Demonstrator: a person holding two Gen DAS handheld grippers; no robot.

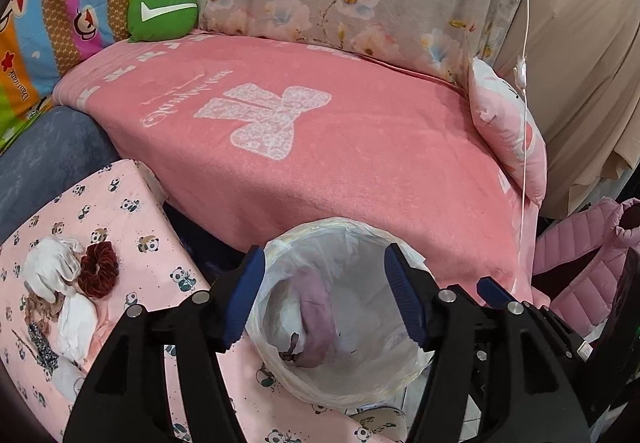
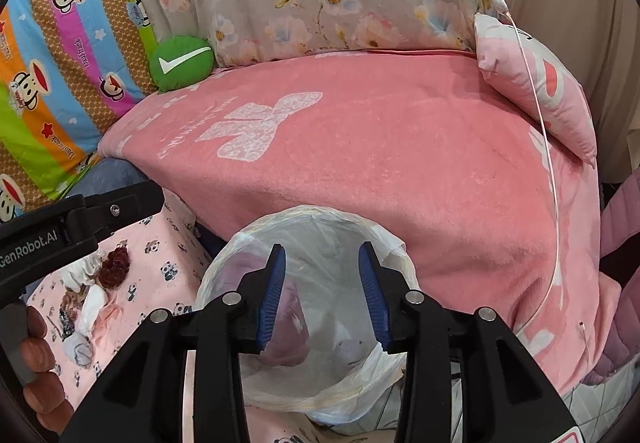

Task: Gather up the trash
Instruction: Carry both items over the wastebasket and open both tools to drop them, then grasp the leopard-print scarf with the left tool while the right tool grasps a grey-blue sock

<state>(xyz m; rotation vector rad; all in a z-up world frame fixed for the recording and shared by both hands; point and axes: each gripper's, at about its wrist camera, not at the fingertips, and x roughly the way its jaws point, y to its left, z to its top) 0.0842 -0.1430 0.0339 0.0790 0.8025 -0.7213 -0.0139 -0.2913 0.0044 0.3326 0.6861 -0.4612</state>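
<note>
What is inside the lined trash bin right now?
The trash bin holds a purple-pink crumpled item and a white wad against its clear plastic liner. Both open grippers hang over it, hiding part of the inside; the bottom is not clearly visible.

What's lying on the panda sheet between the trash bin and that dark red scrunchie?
Nothing; in the left wrist view only bare panda sheet separates the scrunchie from the trash bin, partly masked by the left gripper.

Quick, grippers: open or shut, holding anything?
Left gripper: open, empty, above the trash bin.
Right gripper: open, empty, above the same bin.
</note>
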